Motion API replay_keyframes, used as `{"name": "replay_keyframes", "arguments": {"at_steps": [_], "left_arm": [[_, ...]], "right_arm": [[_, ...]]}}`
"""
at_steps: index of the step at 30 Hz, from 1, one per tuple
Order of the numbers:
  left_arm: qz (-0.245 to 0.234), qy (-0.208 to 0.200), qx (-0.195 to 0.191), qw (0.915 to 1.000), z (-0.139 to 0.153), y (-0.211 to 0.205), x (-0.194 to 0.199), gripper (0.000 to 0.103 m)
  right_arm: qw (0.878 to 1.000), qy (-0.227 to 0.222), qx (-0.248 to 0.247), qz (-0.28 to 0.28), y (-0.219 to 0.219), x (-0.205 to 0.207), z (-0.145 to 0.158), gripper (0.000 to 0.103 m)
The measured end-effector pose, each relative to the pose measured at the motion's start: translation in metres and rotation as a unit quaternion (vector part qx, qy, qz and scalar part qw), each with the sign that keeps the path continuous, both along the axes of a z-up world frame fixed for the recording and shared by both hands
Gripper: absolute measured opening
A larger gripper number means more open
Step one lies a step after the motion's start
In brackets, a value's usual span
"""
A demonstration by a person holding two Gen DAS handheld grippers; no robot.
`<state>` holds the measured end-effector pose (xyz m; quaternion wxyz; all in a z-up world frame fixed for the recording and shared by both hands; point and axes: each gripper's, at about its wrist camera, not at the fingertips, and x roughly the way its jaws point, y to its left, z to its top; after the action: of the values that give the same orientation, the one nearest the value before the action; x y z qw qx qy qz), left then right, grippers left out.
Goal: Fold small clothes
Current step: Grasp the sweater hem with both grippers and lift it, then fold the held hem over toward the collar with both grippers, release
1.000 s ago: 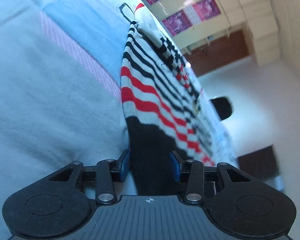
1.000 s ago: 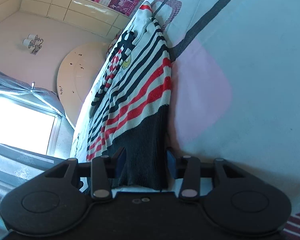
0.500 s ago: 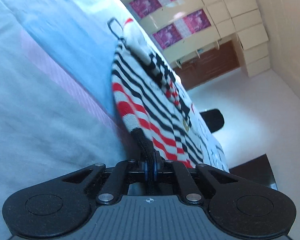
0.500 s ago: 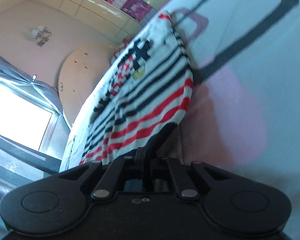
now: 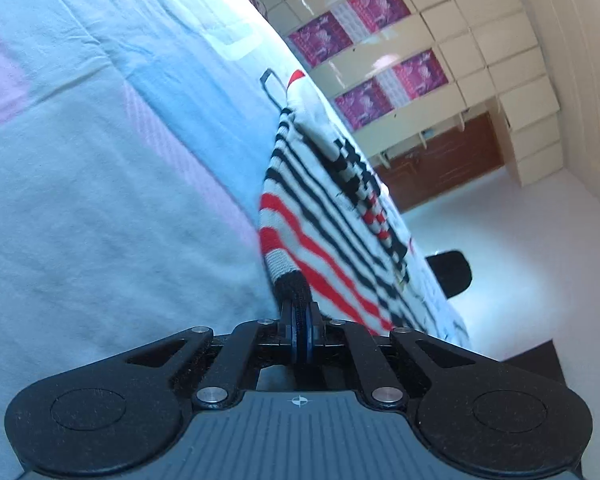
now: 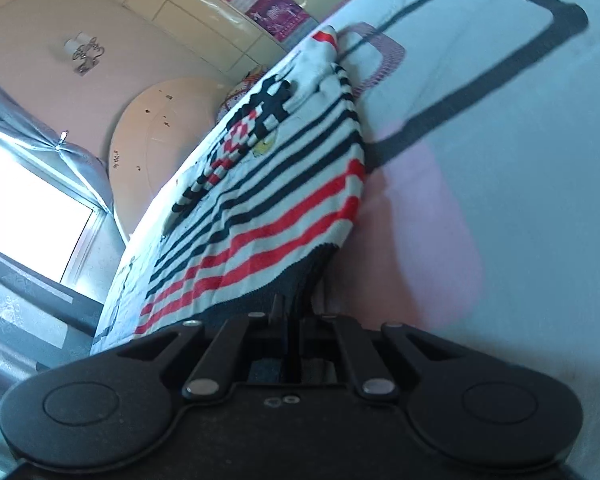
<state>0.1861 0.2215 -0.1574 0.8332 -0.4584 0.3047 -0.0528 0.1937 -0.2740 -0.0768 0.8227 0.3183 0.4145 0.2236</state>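
A bed (image 5: pixel 100 200) with a pale blue and pink sheet fills the left of the frame; a striped knit garment (image 5: pixel 320 216) lies on it at center.

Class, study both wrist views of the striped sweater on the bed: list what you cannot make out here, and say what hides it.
- Left wrist view: the sweater's black hem corner, hidden inside the shut left gripper.
- Right wrist view: the hem pinch point, covered by the right gripper body.
- Both views: the sweater's sleeves cannot be picked out, foreshortened by the low angle.
- Right wrist view: the chest motif, too blurred to identify.
- Both views: the person's hands, out of frame.
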Motion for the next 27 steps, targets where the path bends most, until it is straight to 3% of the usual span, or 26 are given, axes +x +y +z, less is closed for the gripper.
{"name": "replay_keyframes", "arguments": {"at_steps": [3, 7, 10, 13, 16, 18, 19, 22, 24, 27], "left_arm": [[0.004, -0.002, -0.004, 1.0000, 0.001, -0.006, 0.001, 0.004], [-0.013, 0.032, 0.027, 0.9990, -0.003, -0.007, 0.004, 0.004], [-0.018, 0.039, 0.008, 0.9990, -0.007, -0.003, -0.002, 0.004], [-0.036, 0.033, -0.009, 0.9988, -0.012, -0.006, 0.000, 0.020], [-0.044, 0.025, -0.036, 0.9980, -0.018, -0.008, 0.011, 0.025], [-0.053, 0.026, -0.016, 0.9981, -0.019, -0.013, 0.019, 0.021], [-0.056, 0.036, 0.009, 0.9977, -0.017, -0.018, 0.023, 0.005], [-0.028, 0.016, 0.026, 0.9991, -0.008, -0.020, 0.020, 0.004], [0.012, -0.015, 0.012, 0.9997, 0.004, -0.013, 0.011, 0.004], [0.013, -0.047, 0.014, 0.9987, 0.027, -0.007, 0.014, 0.004]], "right_arm": [[1.000, -0.002, 0.004, 0.002, 0.000, 0.004, 0.003, 0.006], [1.000, 0.005, 0.002, 0.019, 0.002, 0.005, 0.002, 0.006], [0.999, 0.021, 0.009, 0.022, 0.003, 0.003, -0.004, 0.006], [0.999, 0.026, 0.010, 0.024, 0.005, 0.003, -0.009, 0.006], [0.998, 0.043, 0.036, 0.007, 0.002, 0.000, -0.020, 0.007], [0.998, 0.046, 0.043, 0.000, -0.001, -0.001, -0.024, 0.006], [0.998, 0.042, 0.040, -0.004, -0.001, -0.002, -0.023, 0.006], [0.999, 0.025, 0.033, -0.016, -0.003, -0.003, -0.016, 0.006], [0.999, -0.012, 0.030, -0.024, -0.008, -0.002, 0.004, 0.006], [0.998, -0.051, 0.022, -0.023, -0.007, 0.009, 0.030, 0.005]]}}
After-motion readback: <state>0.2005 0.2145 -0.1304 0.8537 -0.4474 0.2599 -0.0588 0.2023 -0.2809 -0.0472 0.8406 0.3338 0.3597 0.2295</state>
